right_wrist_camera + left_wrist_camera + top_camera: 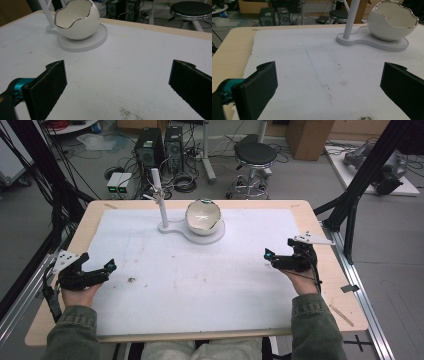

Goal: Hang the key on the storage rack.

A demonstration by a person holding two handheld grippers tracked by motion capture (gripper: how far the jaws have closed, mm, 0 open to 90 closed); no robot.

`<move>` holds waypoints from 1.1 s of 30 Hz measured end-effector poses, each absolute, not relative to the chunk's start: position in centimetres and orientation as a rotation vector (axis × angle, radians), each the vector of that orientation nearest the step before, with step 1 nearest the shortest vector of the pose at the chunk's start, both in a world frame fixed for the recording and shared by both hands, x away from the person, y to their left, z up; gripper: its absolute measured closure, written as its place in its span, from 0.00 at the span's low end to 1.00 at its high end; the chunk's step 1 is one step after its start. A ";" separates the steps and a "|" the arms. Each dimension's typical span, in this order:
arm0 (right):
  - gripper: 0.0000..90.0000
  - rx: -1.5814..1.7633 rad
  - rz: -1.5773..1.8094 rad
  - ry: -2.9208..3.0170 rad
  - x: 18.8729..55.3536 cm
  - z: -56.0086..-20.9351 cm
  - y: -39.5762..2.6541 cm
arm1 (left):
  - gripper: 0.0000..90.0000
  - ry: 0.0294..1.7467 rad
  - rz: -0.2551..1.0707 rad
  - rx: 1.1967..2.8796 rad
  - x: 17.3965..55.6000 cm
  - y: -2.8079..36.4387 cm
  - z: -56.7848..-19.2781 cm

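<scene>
The white mat [200,280] on the table [325,285] lies wide and bare in the middle of the frame, both the left tongs [97,265] and right tongs [280,257] gape open holding nothing near its side edges, and the egg-shaped bowl [203,216] sits on its white stand [176,226] at the upper middle, well apart from both.

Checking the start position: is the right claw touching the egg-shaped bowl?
Apart. The high view shows the right claw near the table's right edge, with bare white mat between it and the bowl.

White eggshell-shaped bowl [203,216] with jagged silver rim; upright on white stand [208,236], far table centre
</scene>
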State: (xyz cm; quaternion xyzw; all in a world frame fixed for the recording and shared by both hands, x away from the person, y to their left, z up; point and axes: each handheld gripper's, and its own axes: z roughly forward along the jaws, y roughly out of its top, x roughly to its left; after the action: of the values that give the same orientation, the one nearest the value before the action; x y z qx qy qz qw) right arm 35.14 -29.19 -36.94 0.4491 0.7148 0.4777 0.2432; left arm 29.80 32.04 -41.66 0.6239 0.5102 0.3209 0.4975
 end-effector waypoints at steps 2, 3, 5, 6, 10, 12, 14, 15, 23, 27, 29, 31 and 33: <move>0.01 1.224 1.314 1.922 34.8 -37.3 -29.4 | 0.02 1.236 0.779 1.507 29.8 32.0 -41.6; 0.01 1.226 1.314 1.912 34.6 -37.5 -29.5 | 0.02 1.235 0.780 1.509 29.7 32.0 -41.6; 0.01 1.232 1.320 1.904 34.4 -37.9 -29.6 | 0.02 1.235 0.779 1.510 29.7 32.0 -41.6; 0.01 1.228 1.314 1.903 34.3 -38.1 -29.7 | 0.02 1.235 0.780 1.509 29.7 32.0 -41.6; 0.01 1.214 1.307 1.887 34.0 -38.5 -30.0 | 0.02 1.236 0.779 1.508 29.7 32.0 -41.6; 0.01 1.208 1.304 1.869 33.7 -38.6 -30.1 | 0.02 1.235 0.778 1.504 29.7 32.0 -41.6; 0.01 1.209 1.318 1.854 33.4 -38.7 -30.3 | 0.02 1.237 0.777 1.504 29.6 32.0 -41.6; 0.01 1.214 1.319 1.849 33.3 -38.8 -30.4 | 0.02 1.237 0.777 1.504 29.6 32.0 -41.6; 0.01 1.232 1.342 1.786 32.3 -39.9 -31.1 | 0.02 1.237 0.775 1.500 29.6 32.1 -41.6; 0.01 1.253 1.358 1.746 32.0 -40.2 -31.6 | 0.02 1.235 0.774 1.496 29.6 32.1 -41.6; 0.01 1.268 1.370 1.730 31.8 -40.2 -31.8 | 0.02 1.234 0.774 1.496 29.6 32.1 -41.6; 0.01 1.263 1.371 1.729 31.8 -40.3 -31.8 | 0.02 1.233 0.772 1.495 29.6 32.1 -41.6; 0.01 1.262 1.370 1.728 31.8 -40.4 -31.9 | 0.02 1.232 0.771 1.496 29.6 32.1 -41.6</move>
State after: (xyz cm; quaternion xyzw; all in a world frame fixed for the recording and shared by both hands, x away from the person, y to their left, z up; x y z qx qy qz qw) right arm 31.80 -31.85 -40.40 0.4745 0.6497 0.5151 0.2957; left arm 29.59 32.08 -41.58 0.6195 0.5104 0.3192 0.5038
